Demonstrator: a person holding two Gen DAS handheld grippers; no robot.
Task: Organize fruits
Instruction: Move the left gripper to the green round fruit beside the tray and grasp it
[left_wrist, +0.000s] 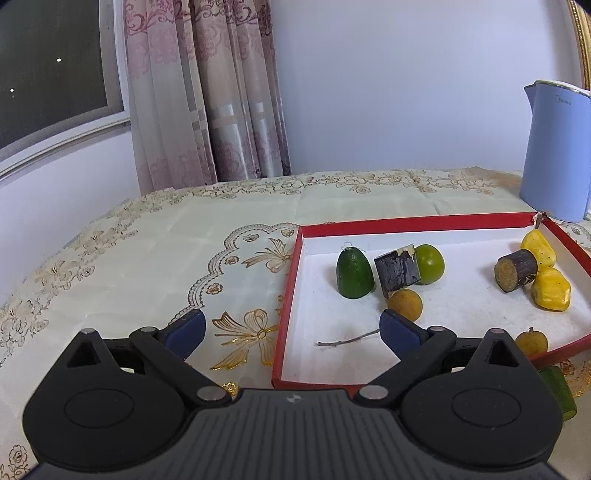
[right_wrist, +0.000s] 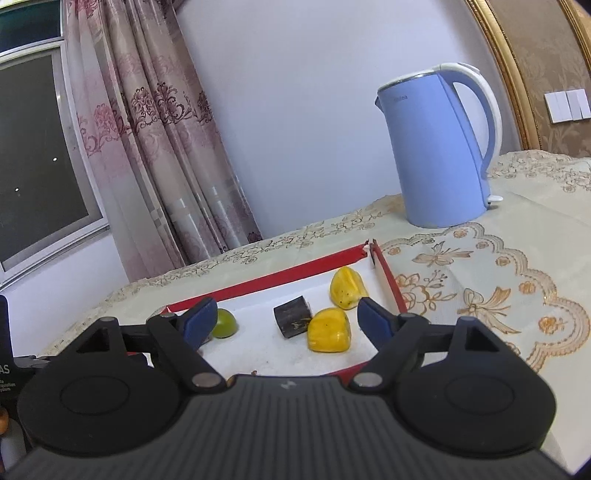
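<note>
A red-walled tray (left_wrist: 413, 222) with a white floor lies on the tablecloth. In it are a dark green fruit (left_wrist: 354, 273), a round green fruit (left_wrist: 430, 263), a dark block (left_wrist: 397, 272), a brown round fruit (left_wrist: 406, 303), a dark cut cylinder (left_wrist: 515, 270), two yellow fruits (left_wrist: 550, 288) and a small brown fruit (left_wrist: 531, 339). My left gripper (left_wrist: 291, 332) is open and empty over the tray's near left wall. My right gripper (right_wrist: 286, 321) is open and empty above the tray (right_wrist: 266, 280), near a yellow fruit (right_wrist: 329, 329), a dark block (right_wrist: 293, 320) and the green fruit (right_wrist: 224, 323).
A blue electric kettle (left_wrist: 554, 151) stands behind the tray's far right corner; it also shows in the right wrist view (right_wrist: 439, 147). A thin twig (left_wrist: 347, 339) lies on the tray floor. A green piece (left_wrist: 559, 391) lies outside the tray's near wall. Curtain and window are behind.
</note>
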